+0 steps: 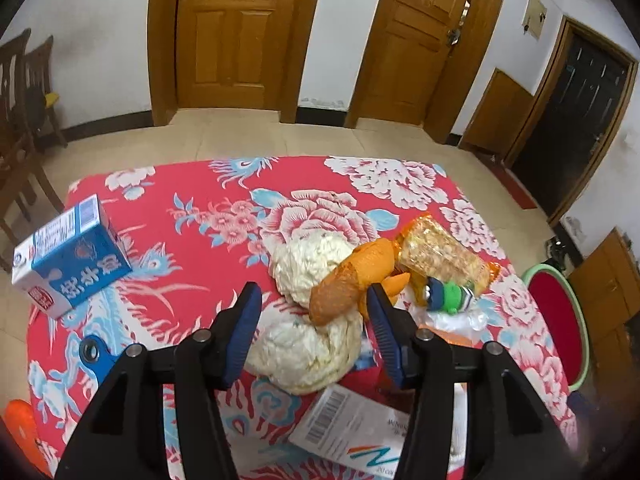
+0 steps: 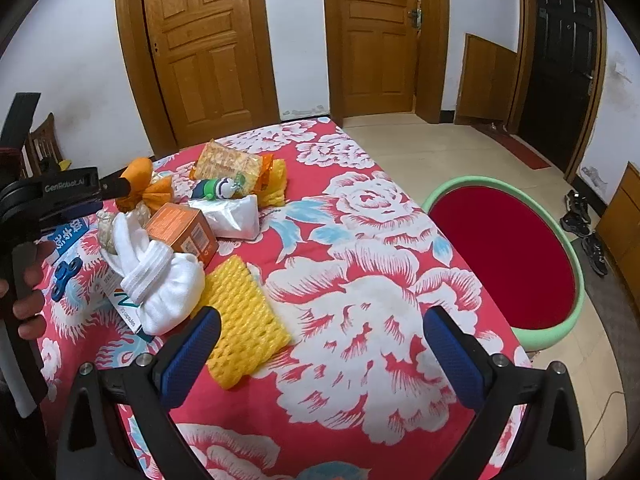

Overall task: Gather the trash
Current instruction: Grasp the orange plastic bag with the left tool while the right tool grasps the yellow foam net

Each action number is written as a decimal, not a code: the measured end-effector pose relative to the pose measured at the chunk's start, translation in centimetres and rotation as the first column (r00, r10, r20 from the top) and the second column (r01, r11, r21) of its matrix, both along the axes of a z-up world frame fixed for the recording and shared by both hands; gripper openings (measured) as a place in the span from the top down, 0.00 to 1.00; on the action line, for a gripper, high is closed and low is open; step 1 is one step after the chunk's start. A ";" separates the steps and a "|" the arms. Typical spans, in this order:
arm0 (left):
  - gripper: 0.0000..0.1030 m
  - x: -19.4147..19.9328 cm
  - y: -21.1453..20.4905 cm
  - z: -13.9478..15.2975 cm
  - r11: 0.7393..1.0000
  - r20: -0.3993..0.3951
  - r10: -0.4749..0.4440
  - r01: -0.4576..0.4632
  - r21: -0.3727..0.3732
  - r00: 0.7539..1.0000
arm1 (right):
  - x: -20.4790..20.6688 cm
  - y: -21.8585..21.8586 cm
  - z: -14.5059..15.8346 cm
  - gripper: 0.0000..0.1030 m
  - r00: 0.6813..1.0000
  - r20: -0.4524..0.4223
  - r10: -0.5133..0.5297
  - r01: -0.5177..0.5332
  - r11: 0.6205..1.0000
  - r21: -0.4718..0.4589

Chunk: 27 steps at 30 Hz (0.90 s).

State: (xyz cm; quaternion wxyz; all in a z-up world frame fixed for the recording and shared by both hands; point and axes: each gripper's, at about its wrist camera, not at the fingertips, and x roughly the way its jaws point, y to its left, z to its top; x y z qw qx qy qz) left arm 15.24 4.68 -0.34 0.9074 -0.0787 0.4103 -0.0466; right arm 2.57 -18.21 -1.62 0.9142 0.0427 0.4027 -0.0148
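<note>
Left wrist view
- Worktop (image 1: pixel 200 200): covered by a red cloth with white and blue flowers.
- Left hand-held gripper (image 1: pixel 314 306): its blue-padded jaws stand partly spread on either side of the trash heap; whether the pads press on anything cannot be told.
- White foam net (image 1: pixel 308 352): crumpled, lying between the jaws, with a second white lump just behind it.
- Orange foam net (image 1: pixel 352 280): lies across the white lump, its right part touching or just beside the right jaw.
- Snack bag (image 1: pixel 444 256): clear with orange ends, lying behind the orange net on the right.
- Green and blue toy figure (image 1: pixel 448 296): lies in front of the snack bag.
- Blue milk carton (image 1: pixel 72 264): on its side near the left edge, well apart from the heap.
- Blue fidget spinner (image 1: pixel 96 352): left of the jaws.
- White printed box (image 1: pixel 352 432): flat, barcode up, under the jaws.

Right wrist view
- Right hand-held gripper (image 2: pixel 320 344): jaws spread wide, nothing between them but the cloth.
- Yellow foam net (image 2: pixel 244 320): flat on the cloth just beside the left jaw.
- White socks (image 2: pixel 160 276): bundled, left of the yellow net.
- Orange box (image 2: pixel 184 232): behind the socks.
- White tissue pack (image 2: pixel 236 220): right of the orange box.
- Red basin with green rim (image 2: pixel 576 280): on the floor beside the worktop's right edge.
- Person's hand (image 2: pixel 28 280): at the left edge, holding the other gripper's handle over the heap.
</note>
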 end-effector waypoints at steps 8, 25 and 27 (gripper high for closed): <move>0.47 1.8 -0.8 -1.3 1.000 -0.047 0.007 -0.008 -0.017 0.999 | 0.1 -2.1 -0.2 0.00 1.000 0.009 -0.009 0.009 0.999 0.037; 0.81 -2.8 -0.8 1.7 0.991 0.051 -0.025 0.031 -0.129 0.998 | 0.7 -1.0 -1.4 0.00 0.995 -0.029 0.096 -0.094 0.994 0.053; 0.81 -3.6 -0.5 2.0 0.990 0.056 -0.019 0.027 -0.139 0.998 | 1.0 -0.6 -1.6 0.00 0.992 -0.036 0.118 -0.116 0.991 0.063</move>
